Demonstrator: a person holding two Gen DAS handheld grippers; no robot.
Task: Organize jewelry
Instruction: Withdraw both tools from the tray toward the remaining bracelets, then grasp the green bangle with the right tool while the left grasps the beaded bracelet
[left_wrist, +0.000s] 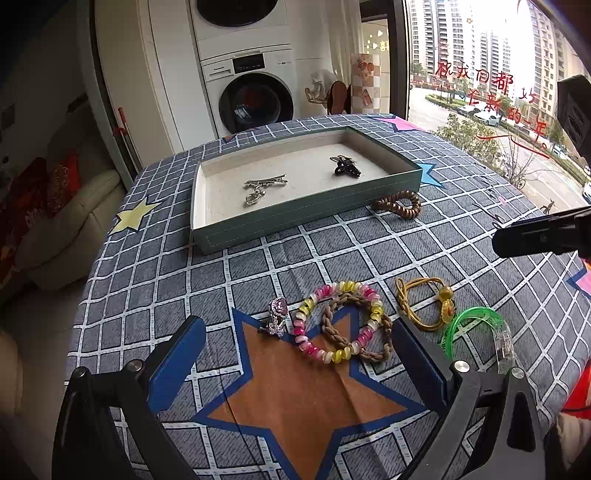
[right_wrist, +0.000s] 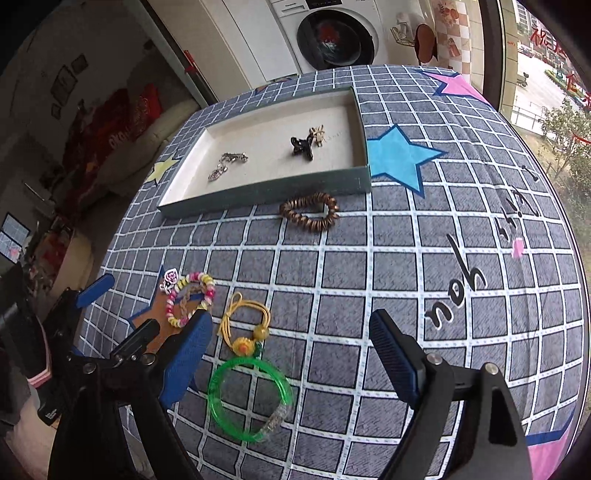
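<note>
A shallow green tray (left_wrist: 295, 218) sits far on the table and holds a silver clip (left_wrist: 262, 186) and a black claw clip (left_wrist: 345, 166). My left gripper (left_wrist: 298, 325) is open. A pink-and-yellow bead bracelet (left_wrist: 334, 321) and a brown braided tie (left_wrist: 328, 326) lie untouched on the cloth between its fingers. A purple brooch (left_wrist: 277, 314) lies beside them. My right gripper (right_wrist: 290, 321) is open and empty over the cloth. A green bangle (right_wrist: 218, 398) and a yellow corded bead tie (right_wrist: 243, 325) lie by its left finger. A brown coil tie (right_wrist: 295, 218) rests before the tray (right_wrist: 266, 194).
The checked cloth with stars covers the table (right_wrist: 406, 258). The right half has nothing on it. A finger of the right gripper (left_wrist: 539, 236) reaches in from the right in the left wrist view. A washing machine (left_wrist: 255, 99) and a window stand beyond the far edge.
</note>
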